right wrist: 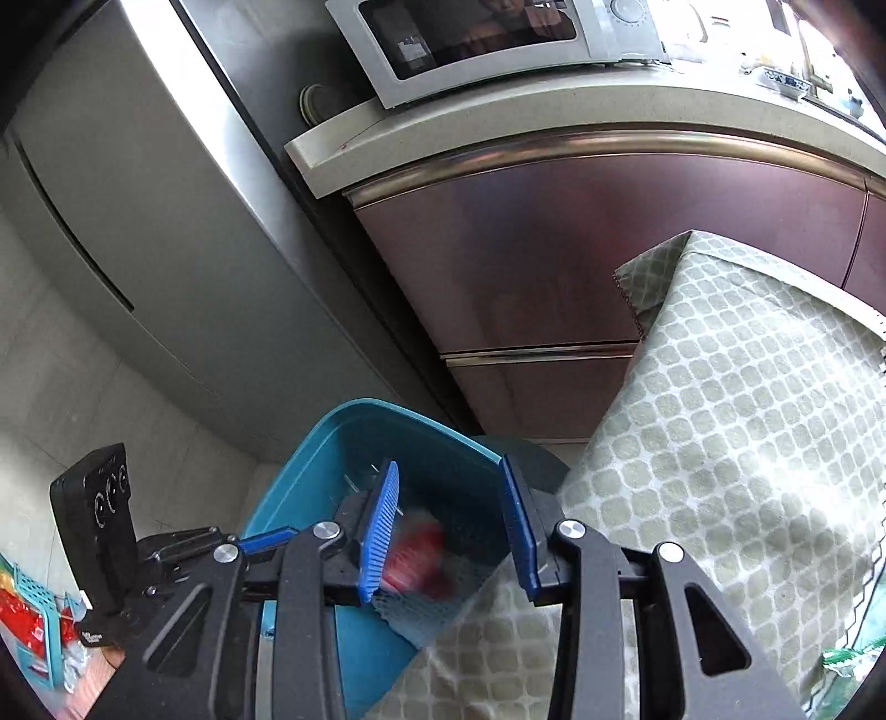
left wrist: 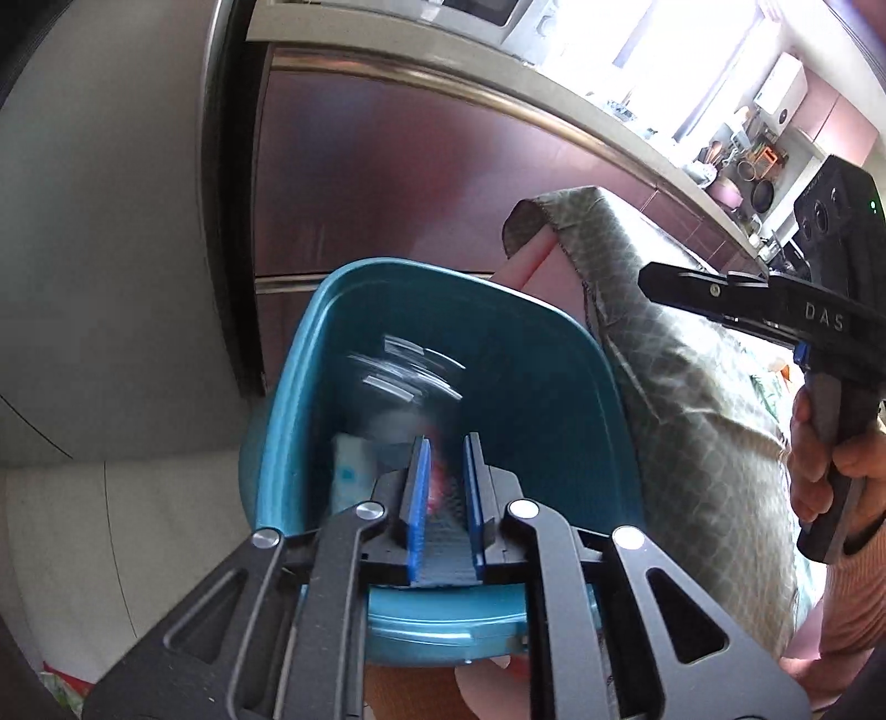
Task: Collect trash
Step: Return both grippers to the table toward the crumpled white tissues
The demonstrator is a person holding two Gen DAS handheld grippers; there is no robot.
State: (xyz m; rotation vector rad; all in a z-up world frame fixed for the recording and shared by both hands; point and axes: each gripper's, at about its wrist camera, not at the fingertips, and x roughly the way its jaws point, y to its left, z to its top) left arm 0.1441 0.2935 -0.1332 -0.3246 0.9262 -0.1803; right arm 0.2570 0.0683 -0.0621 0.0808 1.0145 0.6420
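The left gripper [left wrist: 446, 476] hangs over the mouth of one teal bin [left wrist: 299, 387], its two blue pads parted by a narrow gap with nothing pressed between them: released. Just beyond the pads, inside the bin, a blurred clear wrapper [left wrist: 404, 368] shows as streaks, apparently in mid-air. Deeper down lie one red piece of trash [left wrist: 440, 471] and one white and blue packet [left wrist: 349, 471].

The right gripper [right wrist: 451, 526] points into the same bin from the other side, its two pads standing wider apart and empty, also released. Between and below them the red trash appears again. To its right, one table under a green patterned cloth [right wrist: 747, 415] touches the bin's rim. A hand [left wrist: 819, 459] grips its handle.

Beyond the bin stand maroon cabinet fronts [right wrist: 581, 249] under one pale counter [right wrist: 498, 122], one microwave [right wrist: 487, 39] on it, and one grey refrigerator [right wrist: 138, 221] to the left.
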